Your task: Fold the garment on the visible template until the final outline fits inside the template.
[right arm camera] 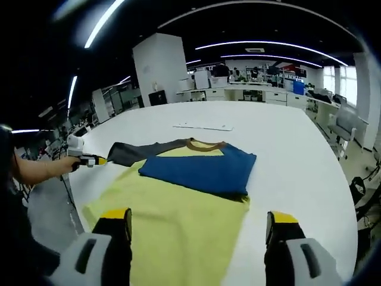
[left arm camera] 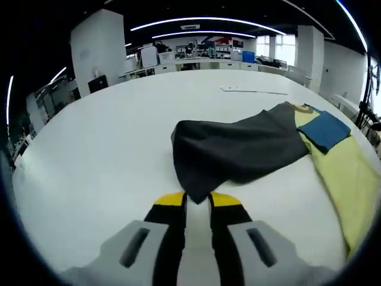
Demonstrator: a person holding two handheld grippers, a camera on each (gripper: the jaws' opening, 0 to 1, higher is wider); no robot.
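Lying on the white table (left arm camera: 107,137), the garment (left arm camera: 250,146) spreads toward the right of the left gripper view — a dark grey sleeve, a blue panel (left arm camera: 324,130) and a yellow body (left arm camera: 348,179). The left gripper (left arm camera: 197,199) has its yellow-tipped jaws drawn close together on the near corner of the grey sleeve, which rises in a fold from that point. No other item lies between gripper and cloth.

From the right gripper view the same garment (right arm camera: 178,208) lies flat ahead: yellow body nearest, blue panel (right arm camera: 199,170) folded across it, a brown collar (right arm camera: 205,143) at the far edge, grey sleeve (right arm camera: 128,153) stretched out to the left. The left gripper (right arm camera: 95,160) shows there at the sleeve's tip, held by a person's hand (right arm camera: 44,168). The right gripper (right arm camera: 199,223) has its jaws spread wide apart above the yellow cloth, grasping nothing.

Surroundings: a thin pale strip (right arm camera: 202,126) lies on the table beyond the collar, well apart from the garment. Desks and shelving (right arm camera: 238,89) stand behind the table, a white pillar (right arm camera: 158,68) to the left, chairs (right arm camera: 342,128) along the right edge. No template outline can be made out on the table surface.
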